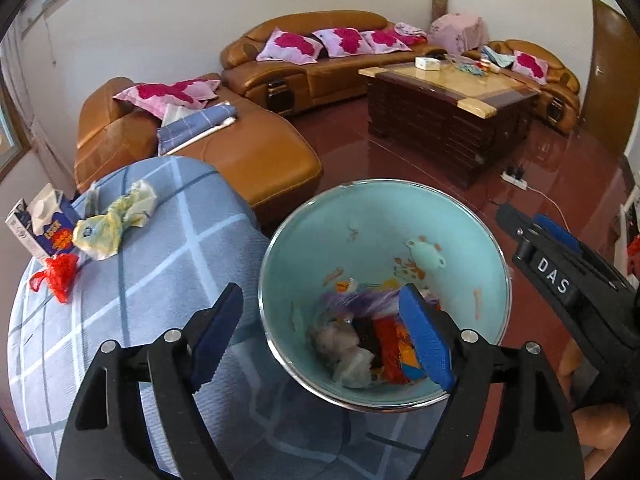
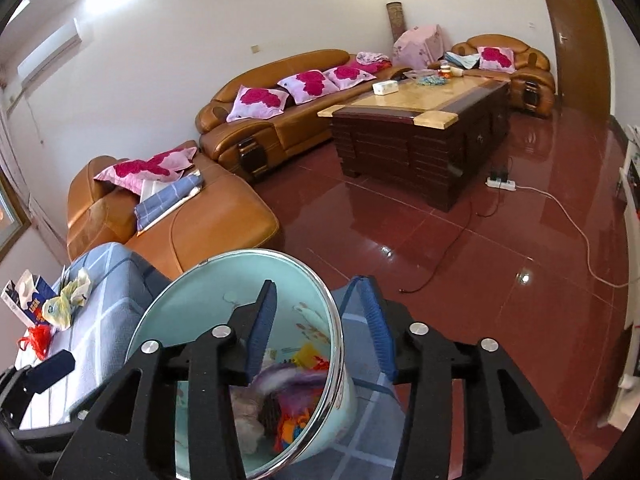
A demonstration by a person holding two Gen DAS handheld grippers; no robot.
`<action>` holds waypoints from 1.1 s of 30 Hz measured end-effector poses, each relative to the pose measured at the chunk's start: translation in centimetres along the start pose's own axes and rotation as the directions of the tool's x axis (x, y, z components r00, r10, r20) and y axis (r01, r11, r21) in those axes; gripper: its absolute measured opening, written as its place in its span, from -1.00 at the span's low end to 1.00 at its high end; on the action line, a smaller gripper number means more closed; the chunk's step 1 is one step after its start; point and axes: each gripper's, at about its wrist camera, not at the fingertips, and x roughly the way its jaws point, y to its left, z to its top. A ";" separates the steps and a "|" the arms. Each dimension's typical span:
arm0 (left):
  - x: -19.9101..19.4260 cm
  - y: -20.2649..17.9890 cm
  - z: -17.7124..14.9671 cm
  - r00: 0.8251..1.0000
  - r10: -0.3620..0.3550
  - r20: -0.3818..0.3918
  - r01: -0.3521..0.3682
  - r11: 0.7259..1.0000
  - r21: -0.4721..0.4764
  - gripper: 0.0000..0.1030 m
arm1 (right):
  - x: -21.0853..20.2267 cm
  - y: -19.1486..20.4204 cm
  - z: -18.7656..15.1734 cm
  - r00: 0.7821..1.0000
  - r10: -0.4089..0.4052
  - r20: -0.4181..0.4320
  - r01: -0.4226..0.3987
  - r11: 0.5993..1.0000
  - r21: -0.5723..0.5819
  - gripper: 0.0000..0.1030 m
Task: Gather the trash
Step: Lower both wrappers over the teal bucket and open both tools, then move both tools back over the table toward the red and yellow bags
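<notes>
Both spread and empty: left gripper (image 1: 320, 344) straddling the near rim of the pale-blue bin (image 1: 472, 216), right gripper (image 2: 320, 328) with 1 finger inside the rim and 1 outside, pads apparently clear of it though blur hides the contact. Remaining on the checked cloth (image 1: 168, 264) at 10 o'clock from the bin: a crumpled yellow-white plastic bag (image 1: 116, 220), a small red bag (image 1: 60, 272) and a carton (image 1: 36, 224), all likely light, the bags soft and slippery, best pinched at a bunched fold. No obstacle between, only the bin wall beside the reach.
</notes>
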 end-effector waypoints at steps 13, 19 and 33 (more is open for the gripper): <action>-1.1 3.1 -0.4 0.995 0.104 -0.004 -0.104 0.992 -0.073 0.70 | -0.9 0.2 -0.3 1.000 0.013 0.019 -0.013 1.000 0.004 0.38; -1.6 4.7 -1.1 0.990 0.139 -0.006 -0.139 0.986 -0.097 0.71 | -1.0 1.2 -0.5 1.000 -0.005 0.016 0.006 0.998 -0.064 0.39; -3.3 14.1 -6.3 0.961 0.268 -0.063 -0.275 0.942 -0.193 0.71 | -1.0 4.9 -2.7 1.000 -0.004 -0.029 -0.003 0.967 -0.253 0.16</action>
